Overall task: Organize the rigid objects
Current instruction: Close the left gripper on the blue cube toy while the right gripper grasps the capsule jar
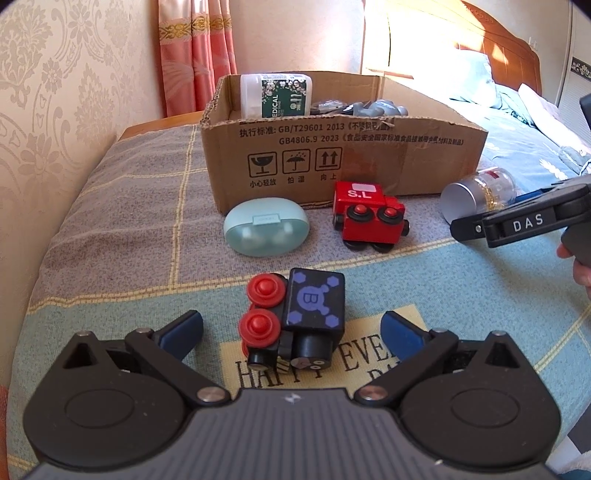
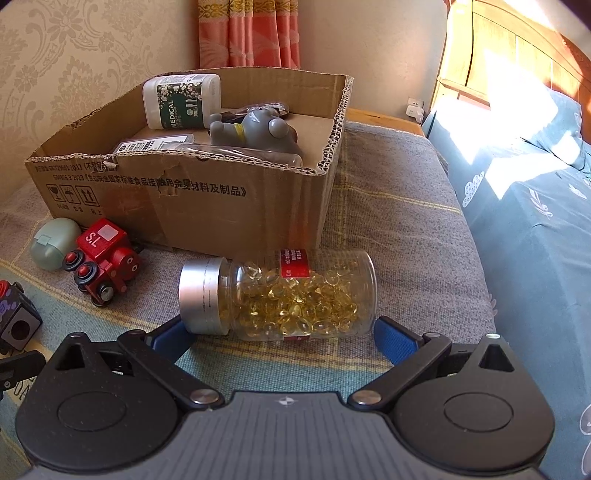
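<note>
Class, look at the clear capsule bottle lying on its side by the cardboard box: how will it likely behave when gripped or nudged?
The capsule bottle is round and on its side, so it probably rolls if nudged. Its smooth clear wall may slip between fingers. The loose capsules would likely shift when lifted.

curtain point(image 2: 251, 33) pink, hanging | wallpaper point(image 1: 55, 92) patterned | headboard point(image 2: 517, 62) wooden, sunlit

Each gripper is built of black linkage arms with silver rivets, blue finger pads point(image 1: 183, 328) and a ribbed grey body; "DAS" is printed on the right gripper point(image 1: 524, 221)
</note>
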Demonstrator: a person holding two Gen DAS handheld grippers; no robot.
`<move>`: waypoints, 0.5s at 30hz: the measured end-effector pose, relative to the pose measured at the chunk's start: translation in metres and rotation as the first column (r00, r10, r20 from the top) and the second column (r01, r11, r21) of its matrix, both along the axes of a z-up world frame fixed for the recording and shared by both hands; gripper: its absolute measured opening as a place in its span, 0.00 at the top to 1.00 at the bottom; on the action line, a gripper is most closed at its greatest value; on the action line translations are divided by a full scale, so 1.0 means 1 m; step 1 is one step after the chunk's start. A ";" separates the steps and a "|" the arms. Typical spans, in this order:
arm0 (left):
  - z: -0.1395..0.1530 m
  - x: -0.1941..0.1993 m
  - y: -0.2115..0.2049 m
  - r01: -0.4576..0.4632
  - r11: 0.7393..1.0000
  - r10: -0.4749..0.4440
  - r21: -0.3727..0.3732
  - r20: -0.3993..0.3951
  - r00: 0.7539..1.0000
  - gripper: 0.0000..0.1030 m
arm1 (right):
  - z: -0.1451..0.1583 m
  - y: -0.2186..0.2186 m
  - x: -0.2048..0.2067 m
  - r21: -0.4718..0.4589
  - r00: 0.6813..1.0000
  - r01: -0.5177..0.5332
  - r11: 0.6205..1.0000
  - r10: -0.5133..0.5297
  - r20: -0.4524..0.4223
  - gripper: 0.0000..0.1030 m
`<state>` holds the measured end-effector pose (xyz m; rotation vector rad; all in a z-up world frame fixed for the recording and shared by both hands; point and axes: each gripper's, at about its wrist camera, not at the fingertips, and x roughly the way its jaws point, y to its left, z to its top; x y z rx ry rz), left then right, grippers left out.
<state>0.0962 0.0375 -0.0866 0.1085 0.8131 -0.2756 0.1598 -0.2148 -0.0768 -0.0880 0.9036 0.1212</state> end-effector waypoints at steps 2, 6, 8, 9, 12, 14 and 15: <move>0.002 0.000 -0.001 0.008 1.000 -0.008 -0.002 0.005 1.000 0.11 | 0.000 -0.001 -0.001 0.001 1.000 -0.007 1.000 0.007 0.002 0.00; 0.007 -0.002 -0.004 0.021 1.000 -0.021 -0.004 0.011 1.000 0.35 | 0.000 -0.002 -0.002 0.003 1.000 -0.017 1.000 0.016 0.009 0.00; 0.007 -0.003 -0.006 0.024 1.000 -0.024 -0.002 0.012 1.000 0.39 | 0.000 -0.002 -0.001 0.003 1.000 -0.020 1.000 0.020 0.013 0.00; 0.007 -0.003 -0.006 0.025 1.000 -0.025 -0.001 0.014 1.000 0.40 | 0.000 -0.002 -0.002 0.002 1.000 -0.021 1.000 0.020 0.014 0.00; 0.008 -0.003 -0.006 0.028 1.000 -0.028 -0.006 0.017 0.999 0.42 | 0.001 -0.001 -0.001 -0.002 1.000 -0.022 1.000 0.022 0.014 0.00; 0.007 -0.003 -0.006 0.029 1.000 -0.028 -0.007 0.018 0.999 0.43 | 0.002 0.001 -0.001 -0.013 0.999 -0.031 0.999 0.031 0.019 0.00; 0.007 -0.003 -0.006 0.029 1.000 -0.029 -0.007 0.019 0.999 0.43 | 0.002 0.002 -0.001 -0.020 0.999 -0.036 0.999 0.037 0.024 0.00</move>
